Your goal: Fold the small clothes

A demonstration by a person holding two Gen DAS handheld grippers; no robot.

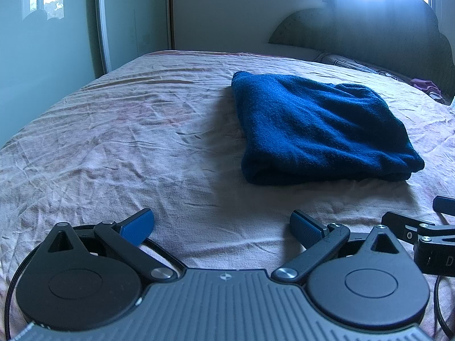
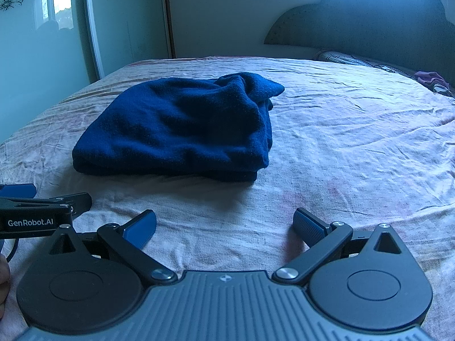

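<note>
Nearest each lens: left claw point(image 1: 221, 228) and right claw point(image 2: 224, 227), both with fingers spread wide and nothing between them, low over the bed sheet point(image 1: 99, 147).
Beside the claws: the two sit side by side; the right claw shows at the right edge of the left wrist view, the left one at the left edge of the right wrist view, close together, so a sideways swing could knock one against the other.
Ahead of the claws: blue garment point(image 1: 318, 130), a fuzzy dark-blue piece lying on the sheet in a rough layered rectangle, ahead and to the right of the left claw, ahead and to the left of the right claw point(image 2: 182, 128); it is apart from both.
Fold state, as I judge it: mostly folded, though the far corner bunches up in a loose peak in the right wrist view.
Risk: a pinch at the thick near edge may catch only the top layer, or also the wrinkled sheet under it, and pull the stack open or drag it.
Open room: bare sheet lies to the outer side of each claw and beyond the garment, ample for sliding or turning it.
Far edges: headboard point(image 2: 369, 20), a patterned pillow point(image 2: 349, 58) and a small purple cloth point(image 2: 430, 78) well beyond, wardrobe doors point(image 1: 45, 42) past the bed's left edge.
</note>
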